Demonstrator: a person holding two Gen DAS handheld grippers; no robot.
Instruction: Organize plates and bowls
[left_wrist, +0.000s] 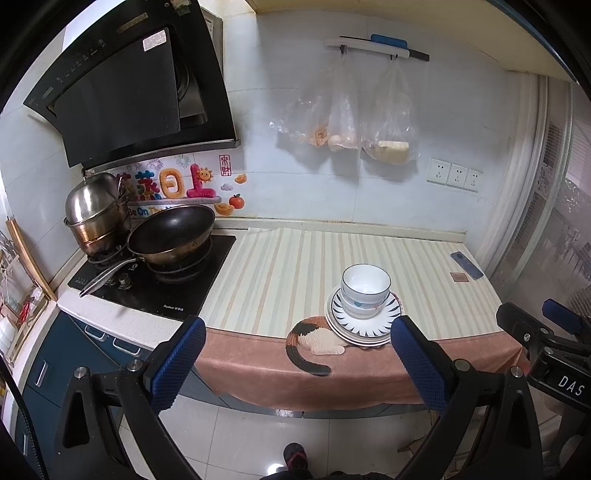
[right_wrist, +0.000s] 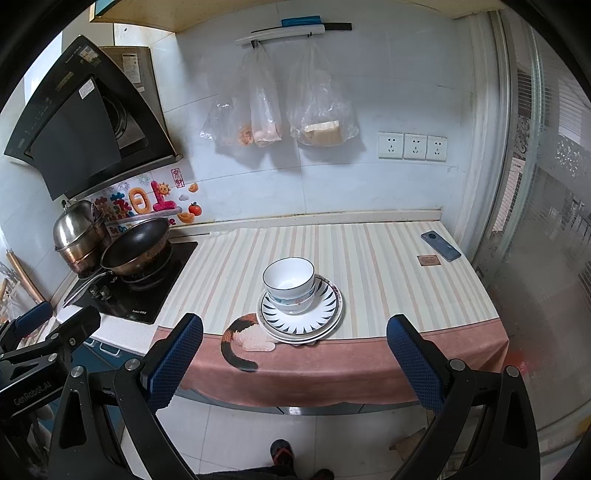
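Bowls (right_wrist: 290, 286) on plates (right_wrist: 300, 310) sit near the counter's front edge, blocking its middle. Striped mat (right_wrist: 369, 266) is bare behind and on both sides of the stack. Wok (right_wrist: 135, 245) and pots (right_wrist: 77, 236) crowd the far left. Phone (right_wrist: 440, 246) and card (right_wrist: 428, 260) take the far right corner.

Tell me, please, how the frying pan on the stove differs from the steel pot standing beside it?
The frying pan is dark inside, shallow and open, with a long handle toward the counter edge. The steel pot is shiny, taller, stacked in tiers and closed by a domed lid. Both sit on burners of the black stove, side by side.
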